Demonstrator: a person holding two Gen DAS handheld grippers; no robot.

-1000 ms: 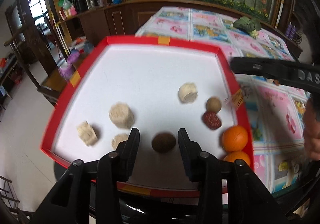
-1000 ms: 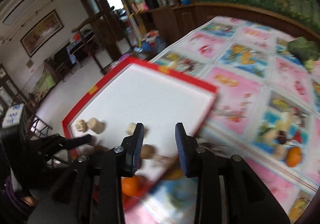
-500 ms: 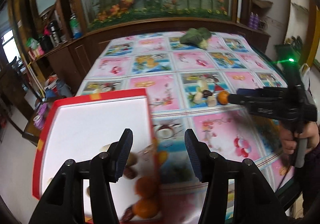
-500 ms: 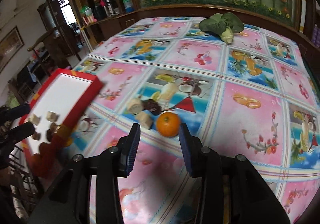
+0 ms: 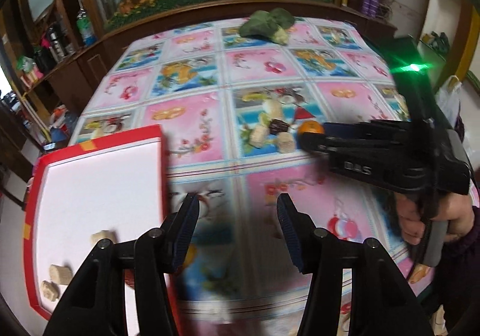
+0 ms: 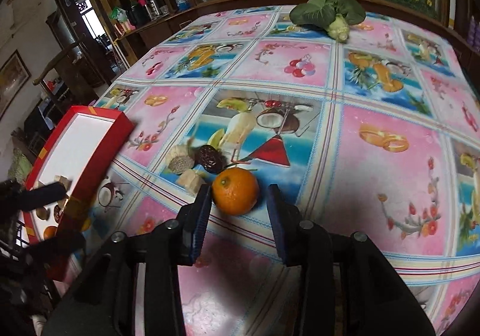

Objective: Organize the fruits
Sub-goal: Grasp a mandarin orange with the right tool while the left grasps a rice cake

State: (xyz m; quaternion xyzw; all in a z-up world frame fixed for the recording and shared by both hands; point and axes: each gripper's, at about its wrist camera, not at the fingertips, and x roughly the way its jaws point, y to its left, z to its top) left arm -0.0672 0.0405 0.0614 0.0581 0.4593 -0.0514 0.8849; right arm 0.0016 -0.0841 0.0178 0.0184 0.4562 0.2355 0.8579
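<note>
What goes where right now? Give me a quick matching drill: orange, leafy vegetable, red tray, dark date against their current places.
Things:
1. orange
2. leafy vegetable
3. red tray
4. dark date

Places:
A. far end of the table
B. at the table's left edge
C. between the open right gripper fingers
D. on the cloth just beyond the orange

Pairs: 1-C, 2-A, 3-B, 4-D

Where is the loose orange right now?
In the right wrist view the orange sits on the tablecloth between the open right tongs, just right of the dark date.
</note>
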